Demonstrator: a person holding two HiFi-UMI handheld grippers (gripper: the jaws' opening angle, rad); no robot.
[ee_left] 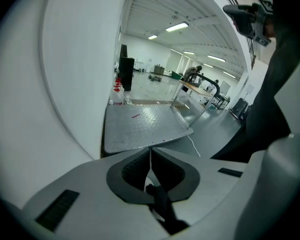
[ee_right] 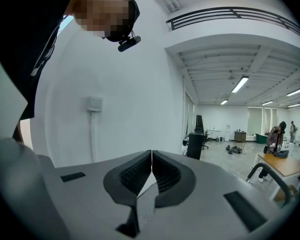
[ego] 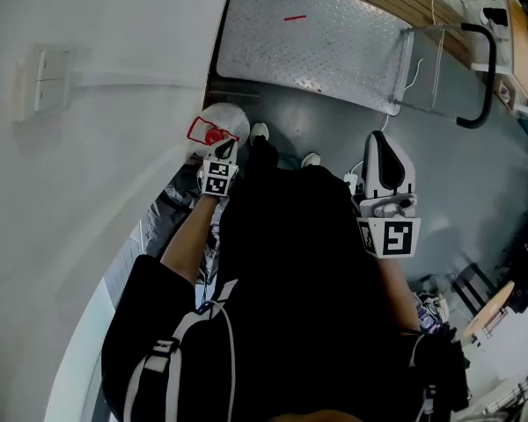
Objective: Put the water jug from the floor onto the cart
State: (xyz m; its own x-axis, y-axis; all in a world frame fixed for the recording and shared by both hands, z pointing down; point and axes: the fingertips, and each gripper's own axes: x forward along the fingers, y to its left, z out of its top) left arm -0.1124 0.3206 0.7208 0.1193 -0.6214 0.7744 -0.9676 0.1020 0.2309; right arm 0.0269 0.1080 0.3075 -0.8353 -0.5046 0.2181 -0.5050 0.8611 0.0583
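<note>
Left gripper (ego: 223, 150) and right gripper (ego: 380, 143) jaws were fully closed, empty. Water jug (ego: 222, 118) sat on the floor at 11 o'clock, cart (ego: 317, 42) at 12. Left needed opening wide before taking the red handle (ego: 202, 133).

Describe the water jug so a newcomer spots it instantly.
Follow the curved white wall down to the floor, just short of the grey diamond-plate platform cart. The pale, rounded water jug sits there, beside the person's shoes; its red handle sets it apart.
</note>
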